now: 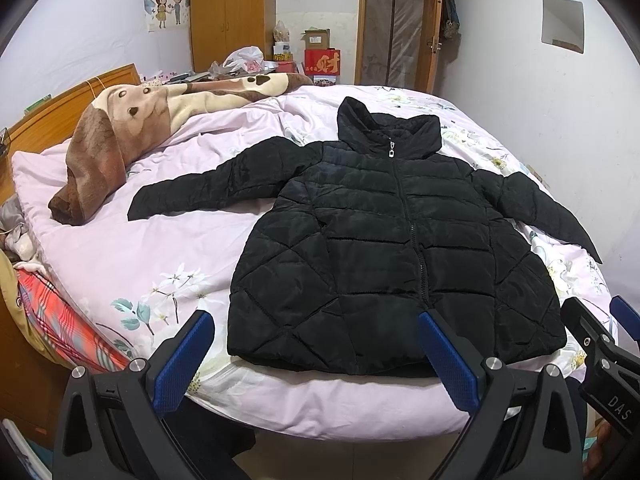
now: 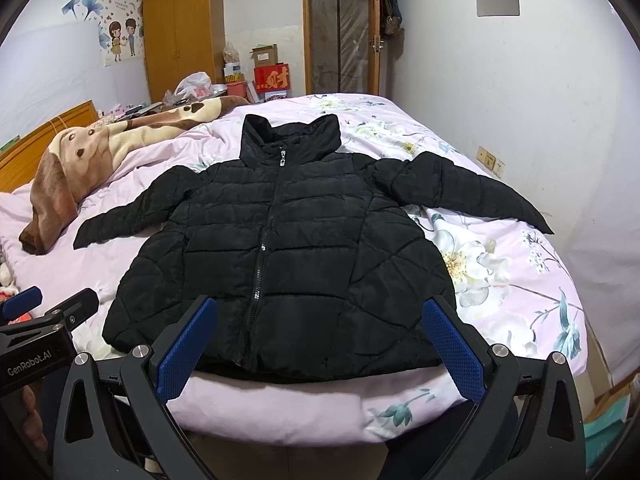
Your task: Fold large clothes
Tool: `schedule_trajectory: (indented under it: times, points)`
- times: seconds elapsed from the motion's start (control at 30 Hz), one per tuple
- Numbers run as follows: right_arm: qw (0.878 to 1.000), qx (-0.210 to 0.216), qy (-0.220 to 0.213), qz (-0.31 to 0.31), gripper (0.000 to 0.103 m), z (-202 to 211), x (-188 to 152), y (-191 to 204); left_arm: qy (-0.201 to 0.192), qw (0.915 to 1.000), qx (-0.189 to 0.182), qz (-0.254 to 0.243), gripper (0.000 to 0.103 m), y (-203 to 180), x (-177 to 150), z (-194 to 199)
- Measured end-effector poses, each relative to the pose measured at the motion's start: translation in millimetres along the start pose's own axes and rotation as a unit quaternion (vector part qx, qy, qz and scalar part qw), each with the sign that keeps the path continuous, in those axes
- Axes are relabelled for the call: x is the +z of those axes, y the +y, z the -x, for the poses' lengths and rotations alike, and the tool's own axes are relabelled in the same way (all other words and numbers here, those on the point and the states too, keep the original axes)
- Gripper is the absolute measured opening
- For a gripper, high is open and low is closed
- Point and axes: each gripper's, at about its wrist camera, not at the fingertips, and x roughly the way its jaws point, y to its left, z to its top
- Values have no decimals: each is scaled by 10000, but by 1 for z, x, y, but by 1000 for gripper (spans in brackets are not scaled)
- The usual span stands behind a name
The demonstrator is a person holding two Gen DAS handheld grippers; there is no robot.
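A black quilted puffer jacket (image 1: 384,240) (image 2: 288,256) lies flat and zipped on the bed, front up, collar far, hem near, both sleeves spread out to the sides. My left gripper (image 1: 316,356) is open, hovering over the near edge of the bed by the hem's left corner. My right gripper (image 2: 320,344) is open too, over the hem's middle and right part. Nothing is held between either pair of blue pads. The right gripper (image 1: 600,332) shows at the left wrist view's right edge; the left gripper (image 2: 48,304) shows at the right wrist view's left edge.
The bed (image 1: 160,264) has a pink floral cover (image 2: 500,272). A brown and cream plush blanket (image 1: 132,128) lies bunched at the far left by the wooden headboard (image 1: 60,108). A wardrobe (image 2: 180,32), boxes (image 2: 272,76) and a door (image 2: 340,32) stand beyond.
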Motion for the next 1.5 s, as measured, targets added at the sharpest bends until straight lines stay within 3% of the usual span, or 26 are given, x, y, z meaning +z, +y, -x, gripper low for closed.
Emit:
schedule_trajectory:
  times: [0.5,0.8,0.9,1.13,1.23,1.3,1.5]
  points:
    - [10000,-23,42,25,102,-5,-1,2,-15,10000,19,20,102,9,0,-2]
    - [9998,-41,144,153,102,-24,6,13,111,9999,43,68,102,24,10,-26]
    - [9996,117,136,204,102,-35,14,20,93,9997,-126,206,102,33,19,-39]
    - [9960,567,-214,662,102,-72,41,60,30,9970,-192,750,102,111,58,-88]
    - [9936,858,-149,724,102,-98,54,78,142,9931,-325,1121,103,157,76,-119]
    - [9920,989,-143,767,102,-112,61,89,123,9903,-192,1373,103,185,85,-136]
    - [9847,1386,-43,1059,102,-165,87,131,371,9714,-79,2346,103,281,111,-212]
